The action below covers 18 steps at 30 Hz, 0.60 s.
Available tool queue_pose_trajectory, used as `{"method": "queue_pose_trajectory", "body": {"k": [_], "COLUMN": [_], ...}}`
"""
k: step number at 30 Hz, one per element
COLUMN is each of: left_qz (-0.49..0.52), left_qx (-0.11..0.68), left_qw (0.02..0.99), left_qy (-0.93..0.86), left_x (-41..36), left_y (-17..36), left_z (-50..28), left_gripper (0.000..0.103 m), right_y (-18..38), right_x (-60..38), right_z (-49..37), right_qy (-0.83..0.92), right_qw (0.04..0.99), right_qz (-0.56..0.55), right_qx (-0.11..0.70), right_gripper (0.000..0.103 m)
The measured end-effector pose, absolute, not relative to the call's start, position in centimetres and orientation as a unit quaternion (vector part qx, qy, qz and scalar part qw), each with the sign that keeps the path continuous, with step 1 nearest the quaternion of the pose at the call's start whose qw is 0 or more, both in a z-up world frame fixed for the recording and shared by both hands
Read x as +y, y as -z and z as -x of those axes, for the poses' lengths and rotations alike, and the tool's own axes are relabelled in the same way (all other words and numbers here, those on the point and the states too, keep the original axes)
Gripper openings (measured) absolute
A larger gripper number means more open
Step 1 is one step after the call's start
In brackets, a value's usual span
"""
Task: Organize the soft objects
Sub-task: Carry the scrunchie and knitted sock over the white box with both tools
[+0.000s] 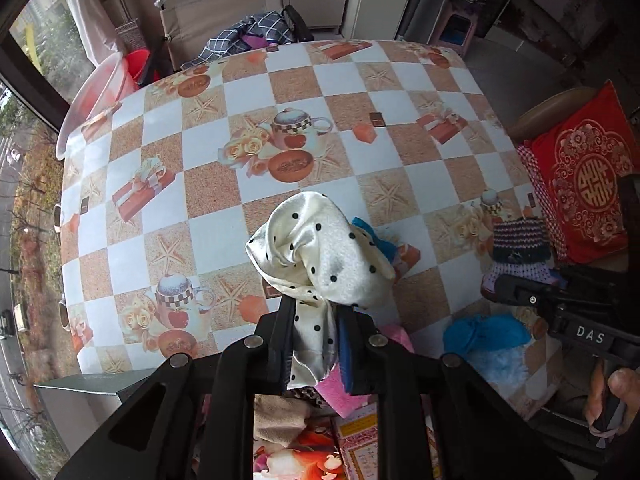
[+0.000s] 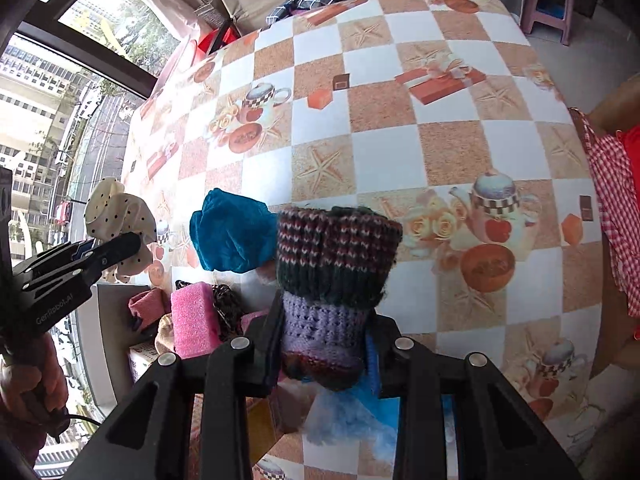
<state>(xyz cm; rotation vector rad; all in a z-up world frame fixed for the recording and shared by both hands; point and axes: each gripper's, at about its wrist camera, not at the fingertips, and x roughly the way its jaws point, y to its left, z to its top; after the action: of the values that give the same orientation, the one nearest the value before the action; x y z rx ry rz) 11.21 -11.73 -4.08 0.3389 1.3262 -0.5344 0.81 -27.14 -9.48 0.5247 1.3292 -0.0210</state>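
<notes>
Meanwhile, polka-dot satin cloth (image 1: 320, 252) in left gripper (image 1: 314, 344).

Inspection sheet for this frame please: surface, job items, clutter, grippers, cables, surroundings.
Surface: table under a checkered printed oilcloth.
Job's things: polka-dot satin cloth and knitted striped piece, both held up; teal cloth lying on the table.
Clutter: pink sponge among a heap of fabrics at the near edge; fluffy blue item.
Grippers: left gripper shut on the satin cloth; right gripper shut on the knitted piece.
Cables: black cord below the left hand.
Surroundings: window, red cushion, folding chair.
</notes>
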Motion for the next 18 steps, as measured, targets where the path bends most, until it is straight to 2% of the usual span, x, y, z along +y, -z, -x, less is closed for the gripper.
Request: {"method": "queue_pose_trajectory", "body": {"k": [9,18], "left_qz": [-0.219,-0.272], "left_qx": [0.56,0.553], "left_qw": [0.715,0.644], "left_qy": [0.357,0.452], "left_x": [-18.2,-20.4], "left_y": [-0.5,-0.7], "left_z": [-0.3,9.8], "left_gripper": [0.02,0.02], "right_y": [4.5,4.7], "right_x": [-30.2,-30.4], "right_z": [6.7,13.6], "right_qy": [0.035,0.039], "right_qw": [0.769,0.756], "right_qz": [-0.251,-0.233], "right_qx": [0.586,0.611], "right_gripper": [0.034,0.034]}}
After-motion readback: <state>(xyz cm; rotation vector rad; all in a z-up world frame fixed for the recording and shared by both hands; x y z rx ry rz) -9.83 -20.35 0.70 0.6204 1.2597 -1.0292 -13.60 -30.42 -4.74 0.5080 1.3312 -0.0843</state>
